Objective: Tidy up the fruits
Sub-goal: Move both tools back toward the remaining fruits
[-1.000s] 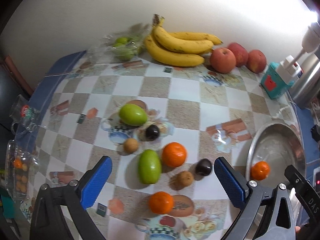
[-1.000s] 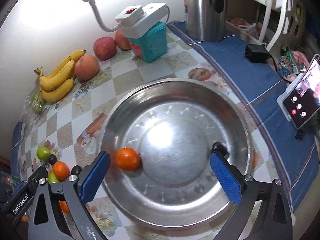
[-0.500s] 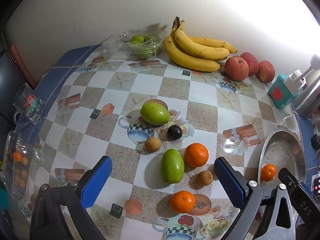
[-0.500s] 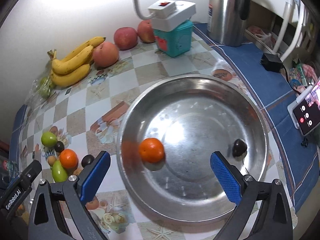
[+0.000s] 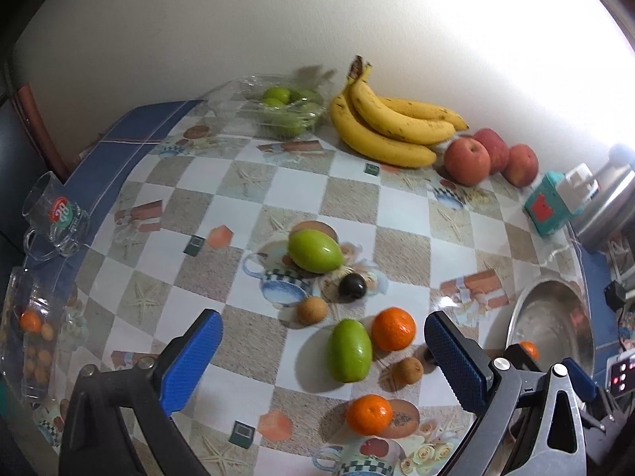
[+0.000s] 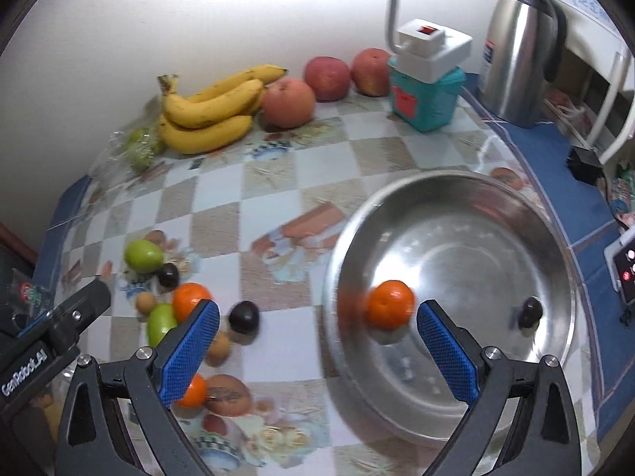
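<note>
My two grippers, left (image 5: 323, 351) and right (image 6: 317, 341), hang released and empty, an orange (image 6: 389, 304) lying mid-frame in the steel bowl (image 6: 555, 261).

Readable markings: one brand word only.

"GenRobot.AI" in white letters runs along the black body of the left gripper (image 6: 317, 335)... correction of placement: the lettering sits on the left gripper (image 5: 323, 351) as seen at the lower left edge of the right wrist view, reading upward along its arm. Glass mug (image 5: 55, 216) at the table's left edge carries a round red-and-green logo with white characters, too small to read. Steel thermos jug (image 6: 516, 45) has a label with red and blue print, illegible. Teal box (image 6: 426, 97) bears a plain red patch, no legible text. Phone (image 6: 625, 271) shows round icons only.
</note>
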`<act>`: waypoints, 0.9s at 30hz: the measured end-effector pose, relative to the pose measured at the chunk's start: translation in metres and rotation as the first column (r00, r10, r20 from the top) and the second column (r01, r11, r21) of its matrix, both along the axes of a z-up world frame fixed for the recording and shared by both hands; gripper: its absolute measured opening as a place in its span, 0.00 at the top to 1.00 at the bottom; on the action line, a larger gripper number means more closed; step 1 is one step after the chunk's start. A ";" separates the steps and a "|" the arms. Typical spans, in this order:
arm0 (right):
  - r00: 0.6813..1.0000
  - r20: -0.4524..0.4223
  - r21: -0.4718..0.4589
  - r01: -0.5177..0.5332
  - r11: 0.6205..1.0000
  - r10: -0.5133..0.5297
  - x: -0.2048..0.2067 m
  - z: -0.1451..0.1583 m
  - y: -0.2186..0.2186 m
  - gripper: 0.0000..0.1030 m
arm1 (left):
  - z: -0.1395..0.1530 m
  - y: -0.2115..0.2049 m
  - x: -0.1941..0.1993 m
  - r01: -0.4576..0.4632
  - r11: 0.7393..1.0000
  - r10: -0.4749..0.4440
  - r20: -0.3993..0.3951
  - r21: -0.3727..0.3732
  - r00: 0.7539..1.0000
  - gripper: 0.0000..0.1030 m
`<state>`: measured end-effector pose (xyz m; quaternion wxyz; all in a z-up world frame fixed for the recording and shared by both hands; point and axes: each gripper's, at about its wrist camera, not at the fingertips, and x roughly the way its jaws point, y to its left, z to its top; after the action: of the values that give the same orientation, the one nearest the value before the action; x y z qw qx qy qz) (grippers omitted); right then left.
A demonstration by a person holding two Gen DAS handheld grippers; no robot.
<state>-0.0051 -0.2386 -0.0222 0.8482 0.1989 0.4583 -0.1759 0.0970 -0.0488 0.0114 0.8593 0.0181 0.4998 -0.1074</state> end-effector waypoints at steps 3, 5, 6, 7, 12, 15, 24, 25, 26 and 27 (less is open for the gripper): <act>1.000 0.016 0.022 -0.016 1.000 0.015 0.004 0.002 0.006 0.03 | 0.001 0.012 0.007 -0.029 0.999 0.028 -0.018 -0.024 0.999 0.00; 1.000 0.013 0.017 -0.016 1.000 0.015 0.006 0.001 0.008 0.03 | 0.002 0.017 0.010 -0.042 0.999 0.041 -0.024 -0.028 0.999 0.00; 1.000 0.003 0.015 -0.011 1.000 0.011 0.008 0.000 0.009 0.03 | 0.001 0.020 0.013 -0.051 0.998 0.050 -0.028 -0.031 0.998 0.00; 1.000 -0.004 0.016 -0.009 1.000 0.009 0.009 -0.001 0.009 0.03 | 0.000 0.023 0.015 -0.062 0.998 0.061 -0.035 -0.034 0.998 0.00; 0.998 -0.057 0.017 -0.025 1.000 0.026 0.020 -0.008 0.014 0.03 | -0.009 0.037 0.027 -0.100 0.994 0.095 -0.084 -0.053 0.992 0.00; 0.998 -0.054 0.035 -0.015 0.999 0.017 0.027 -0.008 0.016 0.03 | -0.013 0.044 0.032 -0.115 0.991 0.107 -0.107 -0.073 0.988 0.00; 0.997 -0.032 0.062 -0.065 0.996 0.067 0.047 -0.015 0.028 0.03 | -0.040 0.049 0.050 -0.130 0.989 0.112 -0.206 -0.073 0.972 0.01; 0.997 -0.033 0.058 -0.067 0.996 0.069 0.048 -0.016 0.028 0.03 | -0.043 0.050 0.052 -0.132 0.989 0.115 -0.215 -0.070 0.970 0.03; 0.997 -0.034 0.050 -0.069 0.996 0.071 0.048 -0.017 0.027 0.04 | -0.046 0.050 0.052 -0.134 0.989 0.116 -0.221 -0.068 0.968 0.05; 0.996 -0.033 0.043 -0.076 0.996 0.077 0.048 -0.018 0.027 0.05 | -0.048 0.050 0.054 -0.133 0.989 0.115 -0.226 -0.067 0.967 0.09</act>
<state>0.0432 -0.2111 -0.0400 0.8419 0.1957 0.4837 -0.1372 0.1506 0.0012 -0.0364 0.8033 -0.0601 0.5877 -0.0752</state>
